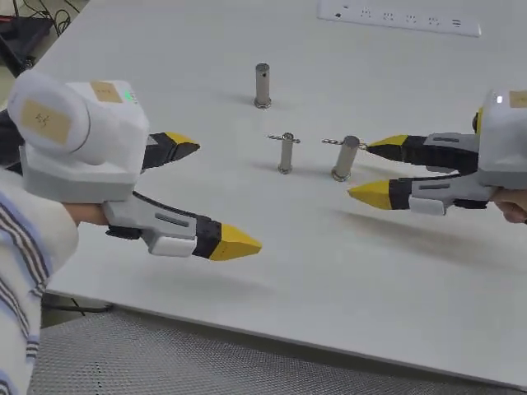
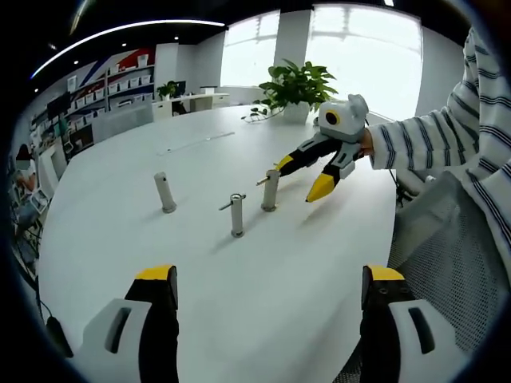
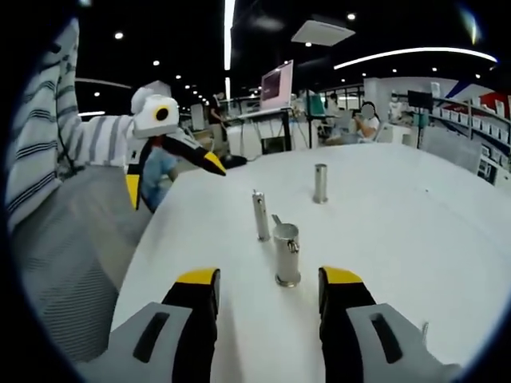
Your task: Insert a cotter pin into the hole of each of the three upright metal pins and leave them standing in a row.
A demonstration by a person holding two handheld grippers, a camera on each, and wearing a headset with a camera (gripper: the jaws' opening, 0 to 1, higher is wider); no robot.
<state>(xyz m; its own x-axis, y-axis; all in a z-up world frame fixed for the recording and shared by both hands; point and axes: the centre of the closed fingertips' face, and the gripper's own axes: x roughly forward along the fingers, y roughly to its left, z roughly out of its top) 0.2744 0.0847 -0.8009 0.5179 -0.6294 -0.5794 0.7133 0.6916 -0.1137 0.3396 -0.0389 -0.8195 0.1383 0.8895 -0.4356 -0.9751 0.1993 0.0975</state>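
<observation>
Pins (image 1: pixel 286 154) on white table (image 1: pixel 329 280), office (image 2: pixel 120 88)

Bright, even light fell on the white table (image 1: pixel 329 271), the metal pins (image 1: pixel 286 153) casting soft, faint shadows. Windows (image 2: pixel 367 56) blew out white in the left gripper view; ceiling strip lights (image 3: pixel 227 24) glared in the right, both fisheye views bending at the edges.

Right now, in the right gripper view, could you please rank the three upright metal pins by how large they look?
Largest: the nearest pin.
Then: the middle pin.
Smallest: the far pin.
Nearness to the camera drives this order; their true sizes may well match.
</observation>
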